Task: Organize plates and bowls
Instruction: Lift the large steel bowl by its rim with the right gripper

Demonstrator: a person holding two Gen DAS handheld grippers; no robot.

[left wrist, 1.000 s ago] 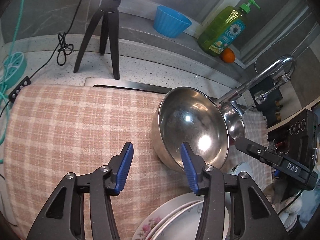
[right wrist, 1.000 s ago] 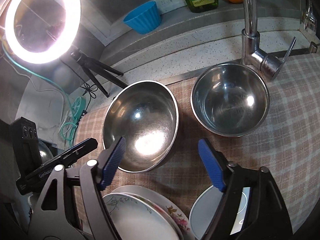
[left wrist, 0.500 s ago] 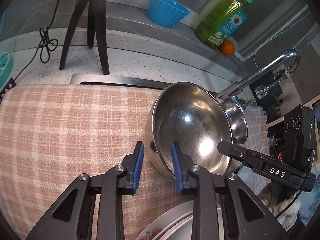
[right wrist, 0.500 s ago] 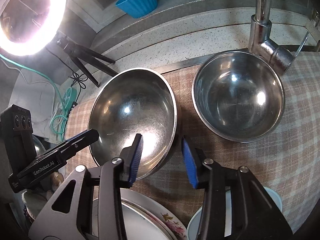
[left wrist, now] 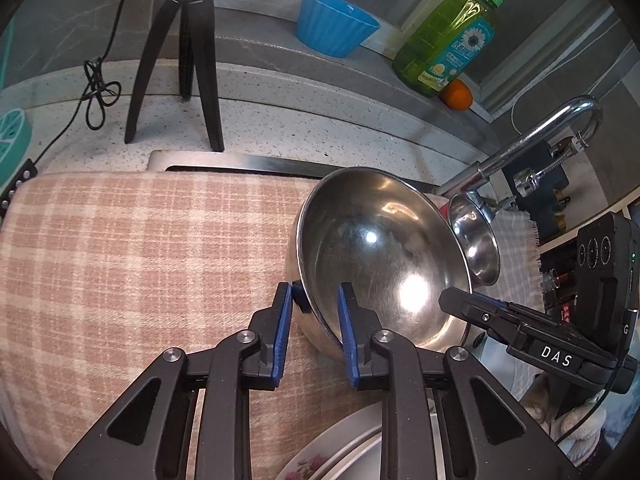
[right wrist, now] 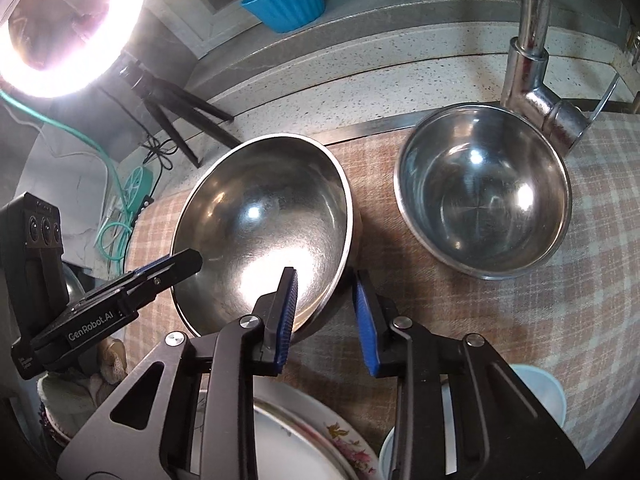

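Note:
A large steel bowl [left wrist: 384, 256] [right wrist: 264, 216] sits tilted on the pink checked cloth [left wrist: 140, 260]. My left gripper [left wrist: 314, 292] straddles its near left rim, one blue pad inside and one against the outer wall, its jaws closing and pressing on the wall. My right gripper [right wrist: 326, 276] straddles the near right rim and is closing too; a thin gap shows between its outer pad and the bowl. A smaller steel bowl [right wrist: 480, 200] stands to the right by the faucet. Flowered plates [right wrist: 288, 440] are stacked below my grippers.
The chrome faucet [right wrist: 532, 40] rises behind the small bowl. On the back ledge are a blue ribbed bowl [left wrist: 336, 24], a green soap bottle [left wrist: 448, 44] and an orange [left wrist: 457, 94]. A tripod [left wrist: 184, 60] with a ring light [right wrist: 60, 20] stands at the left. A white bowl [right wrist: 536, 392] sits at the lower right.
Both grippers have narrowed from wide open to close around the large bowl's rim, one on each side. The bowl now sits more tilted than before.

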